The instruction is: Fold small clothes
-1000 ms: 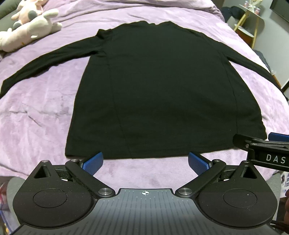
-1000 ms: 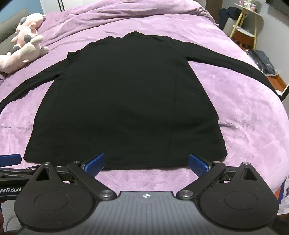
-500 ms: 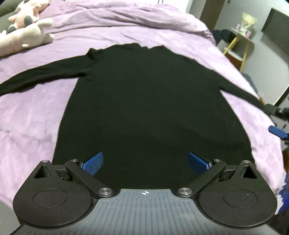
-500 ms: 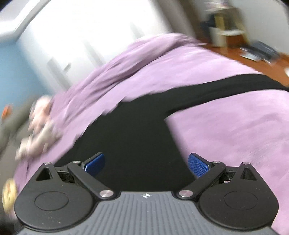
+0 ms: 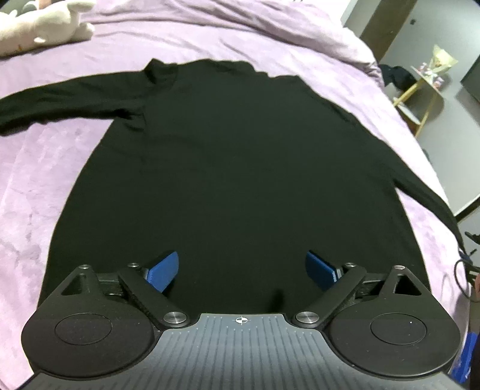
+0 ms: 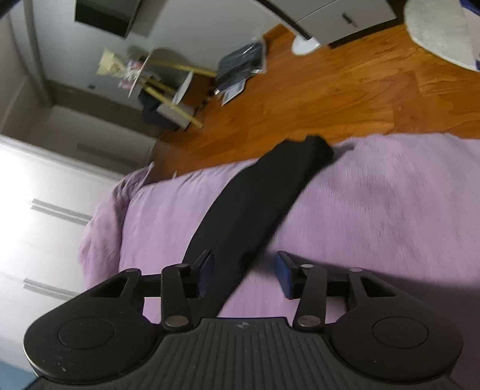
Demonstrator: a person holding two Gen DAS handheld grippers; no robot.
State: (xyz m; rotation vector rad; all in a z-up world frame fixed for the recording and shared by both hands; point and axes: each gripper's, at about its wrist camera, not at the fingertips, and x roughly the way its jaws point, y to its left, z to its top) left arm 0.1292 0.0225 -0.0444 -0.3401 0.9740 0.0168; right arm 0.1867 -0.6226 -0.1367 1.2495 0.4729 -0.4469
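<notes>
While the left gripper hovers spread above the black long-sleeved top lying flat on the purple bedspread, the right gripper, half-spread, straddles its right sleeve, which runs straight ahead.

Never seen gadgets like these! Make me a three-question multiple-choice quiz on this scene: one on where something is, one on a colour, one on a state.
1. Where is the plush toy?
A. beyond the shirt's left sleeve
B. on the floor
C. on the shirt

2. What colour is the bedspread?
A. green
B. purple
C. white

3. How is the right gripper?
A. clamped shut
B. open astride the sleeve
C. holding the toy

Answers: 1 A, it lies at the bed's far left corner; 2 B, purple plush surrounds the black shirt; 3 B, its blue pads sit apart either side of the sleeve.
</notes>
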